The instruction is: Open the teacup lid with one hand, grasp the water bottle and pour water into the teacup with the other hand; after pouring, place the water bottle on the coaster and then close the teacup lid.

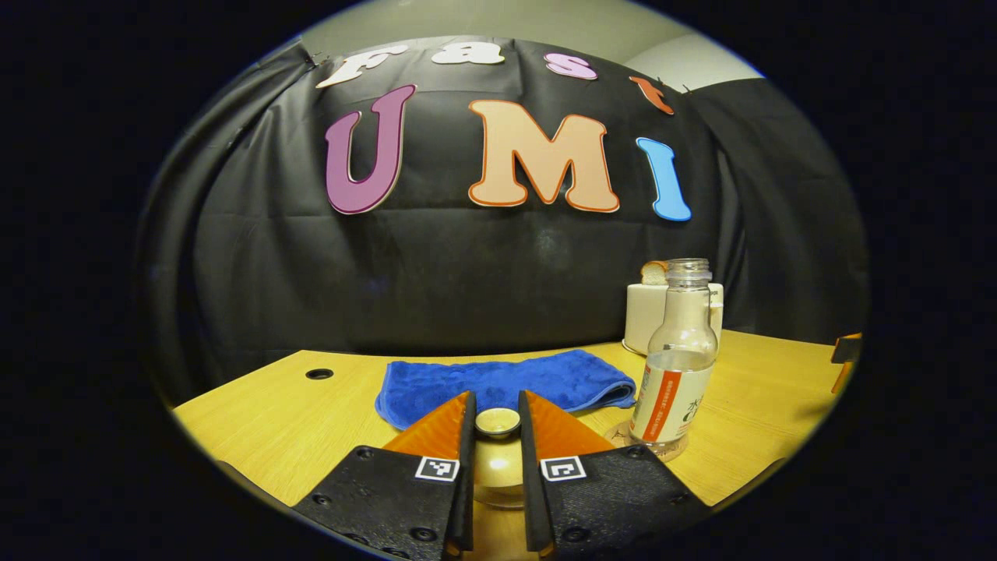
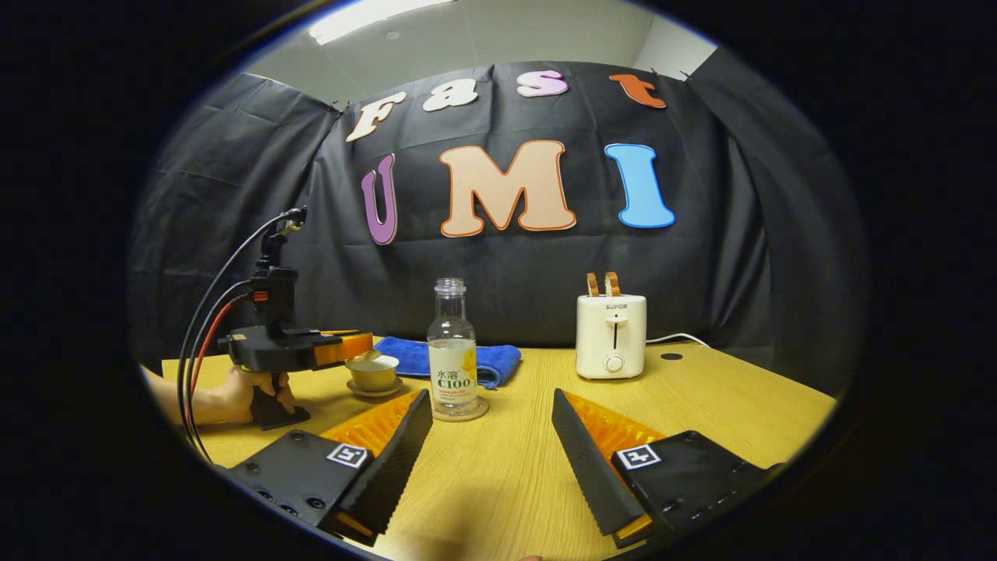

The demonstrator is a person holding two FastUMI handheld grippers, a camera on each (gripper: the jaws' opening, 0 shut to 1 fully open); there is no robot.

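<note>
Left gripper [image 1: 496,425]: jaws nearly closed, a narrow gap kept between them; it is also seen in the right gripper view, held level by a hand [image 2: 248,393] gripping its handle from below. Right gripper [image 2: 492,413]: jaws spread wide, nothing held between them.

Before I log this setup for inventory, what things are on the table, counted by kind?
Teacup with lid: 1
Saucer: 1
Water bottle: 1
Coaster: 1
Blue towel: 1
Toaster: 1
Total: 6
</note>
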